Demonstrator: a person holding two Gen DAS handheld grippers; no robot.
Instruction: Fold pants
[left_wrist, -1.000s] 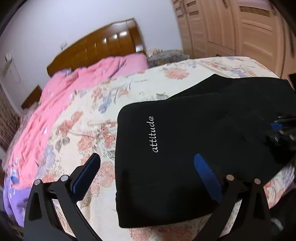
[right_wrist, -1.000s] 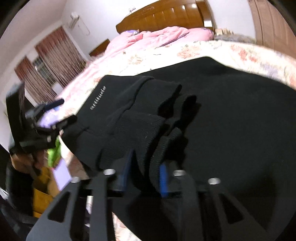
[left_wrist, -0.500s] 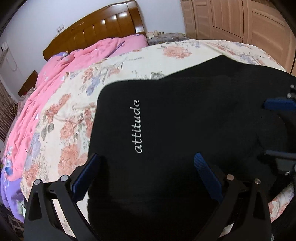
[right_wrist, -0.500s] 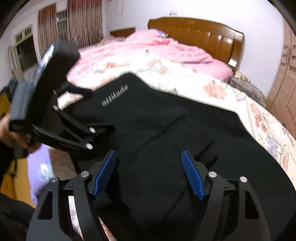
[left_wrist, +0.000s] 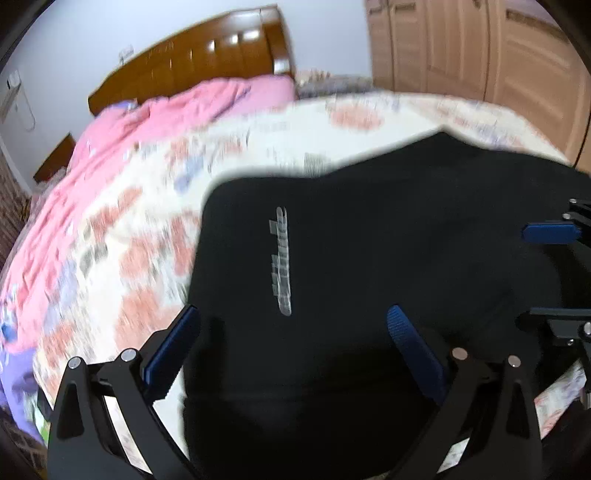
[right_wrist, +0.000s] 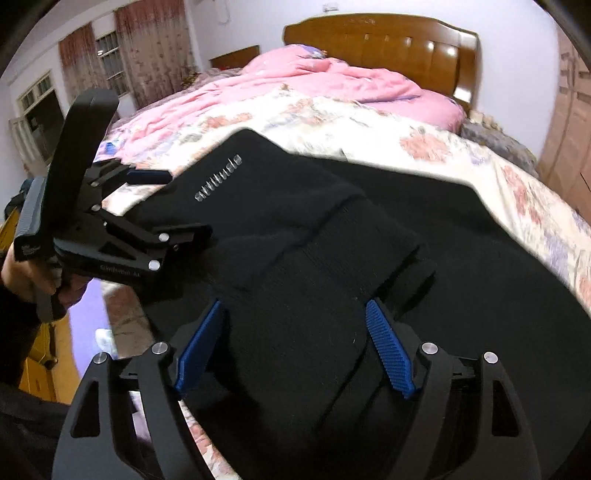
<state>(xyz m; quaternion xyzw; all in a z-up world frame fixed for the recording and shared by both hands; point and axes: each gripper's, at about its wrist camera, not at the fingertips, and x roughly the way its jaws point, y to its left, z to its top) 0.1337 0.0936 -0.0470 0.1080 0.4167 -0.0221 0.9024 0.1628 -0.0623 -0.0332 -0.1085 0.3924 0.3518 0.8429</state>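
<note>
We hold the left gripper (left_wrist: 291, 343) jaws wide over black pants (left_wrist: 369, 258) | right gripper (right_wrist: 291, 347) jaws wide above the ribbed cuffs (right_wrist: 325, 280) | pants folded at the near edge of the floral bed (right_wrist: 424, 147) | pink quilt (right_wrist: 314, 81), wooden headboard (right_wrist: 388, 48) beyond
</note>
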